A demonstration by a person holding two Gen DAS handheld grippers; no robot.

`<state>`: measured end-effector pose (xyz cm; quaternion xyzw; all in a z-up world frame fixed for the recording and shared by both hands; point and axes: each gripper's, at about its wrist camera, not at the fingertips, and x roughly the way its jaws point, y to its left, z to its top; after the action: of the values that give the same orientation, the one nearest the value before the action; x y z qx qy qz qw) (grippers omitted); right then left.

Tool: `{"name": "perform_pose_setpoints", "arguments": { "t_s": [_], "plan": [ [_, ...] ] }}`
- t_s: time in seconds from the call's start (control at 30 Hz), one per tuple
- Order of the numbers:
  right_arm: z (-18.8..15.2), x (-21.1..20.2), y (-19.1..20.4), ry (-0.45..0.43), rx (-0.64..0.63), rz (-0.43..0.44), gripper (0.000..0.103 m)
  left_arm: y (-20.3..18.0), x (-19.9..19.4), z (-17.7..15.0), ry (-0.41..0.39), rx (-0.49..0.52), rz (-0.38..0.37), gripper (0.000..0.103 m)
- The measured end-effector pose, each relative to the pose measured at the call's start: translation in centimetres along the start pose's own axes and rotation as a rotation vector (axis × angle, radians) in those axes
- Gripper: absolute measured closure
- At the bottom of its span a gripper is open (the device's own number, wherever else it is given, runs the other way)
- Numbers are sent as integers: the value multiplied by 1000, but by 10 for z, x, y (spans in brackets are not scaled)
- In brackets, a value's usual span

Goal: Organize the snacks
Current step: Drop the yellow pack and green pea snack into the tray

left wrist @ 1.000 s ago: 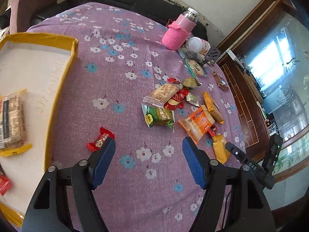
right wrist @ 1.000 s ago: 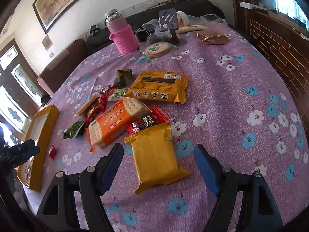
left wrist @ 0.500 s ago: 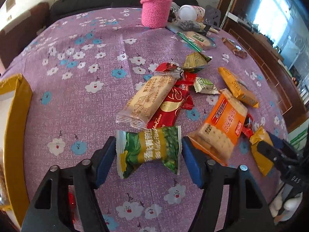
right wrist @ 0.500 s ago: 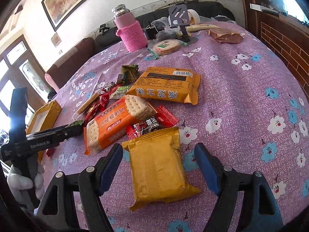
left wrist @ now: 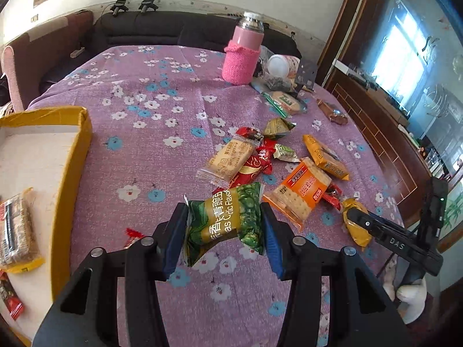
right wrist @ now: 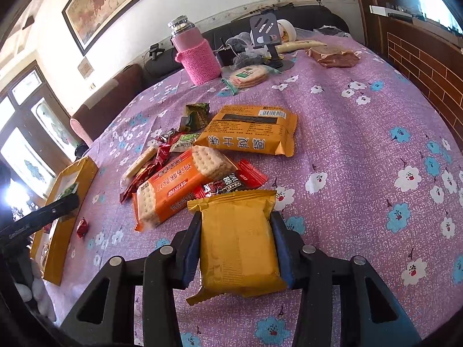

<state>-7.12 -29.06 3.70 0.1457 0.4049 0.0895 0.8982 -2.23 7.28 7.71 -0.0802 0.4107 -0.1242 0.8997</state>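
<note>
Your left claw (left wrist: pixel 222 228) is closing on the green pack (left wrist: pixel 224 221), pads pressing its ends, lifted off the desk (left wrist: pixel 162 121) right of the yellow box (left wrist: pixel 69 173). Your right claw (right wrist: pixel 235 248) is closing on the yellow pack (right wrist: pixel 238 245), near the orange crackers (right wrist: pixel 173 188).

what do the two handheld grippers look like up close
Both the left gripper and the right gripper are matte black frames with triangular cut-outs and silver round bolts, each bearing two fingers faced with blue pads. White lettering runs along the right gripper's side, and a white glove shows beneath it.
</note>
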Motion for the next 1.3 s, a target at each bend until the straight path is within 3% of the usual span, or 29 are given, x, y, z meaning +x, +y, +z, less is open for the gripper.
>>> {"name": "perform_pose_setpoints", "arguments": {
  "t_s": [0.2, 0.3, 0.47, 0.6, 0.7, 0.83, 1.0, 1.13, 1.3],
  "plan": [
    [2, -23, 13, -85, -6, -14, 57, 56, -69, -15, -97, -102, 49, 55],
    [3, -39, 41, -84, -9, 64, 57, 95, -96, -25, -128, -153, 127, 55],
    [14, -51, 136, -58, -126, 213, 57, 151, -122, -48, -150, -240, 225, 55],
    [12, -30, 219, 48, -184, 354, 58, 188, -122, -68, -127, -305, 269, 55],
    [2, -4, 280, 131, -240, 406, 58, 208, -115, -75, -106, -332, 302, 54],
    [-13, 40, 350, 215, -319, 401, 58, 236, -101, -70, -57, -354, 348, 50],
    [-15, 101, 401, 238, -364, 293, 58, 250, -101, -71, -81, -377, 284, 46],
    [-14, 139, 425, 228, -416, 183, 55, 253, -117, -73, -108, -403, 224, 43],
    [-4, 140, 428, 207, -387, 192, 55, 257, -132, -74, -141, -423, 208, 41]
  ]
}}
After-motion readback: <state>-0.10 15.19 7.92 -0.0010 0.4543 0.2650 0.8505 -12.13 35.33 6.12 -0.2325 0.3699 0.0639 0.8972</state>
